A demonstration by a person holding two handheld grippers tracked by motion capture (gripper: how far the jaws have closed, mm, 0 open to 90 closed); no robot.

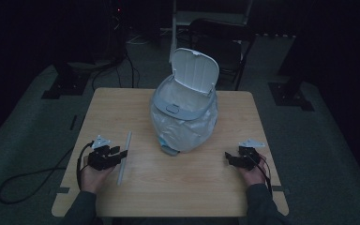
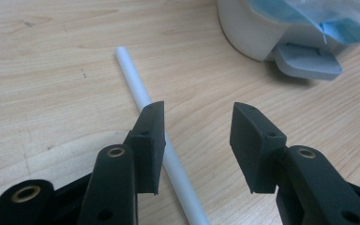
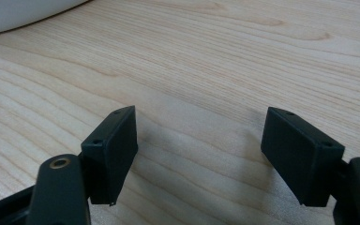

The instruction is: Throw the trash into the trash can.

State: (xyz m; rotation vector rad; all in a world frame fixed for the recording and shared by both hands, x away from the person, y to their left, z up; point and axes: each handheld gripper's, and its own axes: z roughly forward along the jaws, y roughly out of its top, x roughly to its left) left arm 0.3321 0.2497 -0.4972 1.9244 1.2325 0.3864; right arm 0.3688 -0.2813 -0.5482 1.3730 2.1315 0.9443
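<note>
A thin white tube [image 1: 128,140] lies on the wooden table [image 1: 178,187], left of a white pedal bin [image 1: 183,112] whose lid [image 1: 196,70] stands up and whose liner bag hangs over the rim. My left gripper [image 1: 118,154] hovers low over the tube's middle. In the left gripper view it [image 2: 198,117] is open; the tube [image 2: 133,77] runs under the left jaw and comes out between the two, with neither pad pressing it. The bin's grey pedal [image 2: 307,58] sits ahead at the right. My right gripper [image 1: 232,158] rests near the table's right side, open [image 3: 199,126] over bare wood.
A dark chair [image 1: 220,37] stands behind the table. A black cable [image 1: 28,180] loops on the floor at the left. Black stand feet [image 1: 58,86] sit on the floor at both far corners. The bin's curved base [image 3: 18,11] edges into the right gripper view.
</note>
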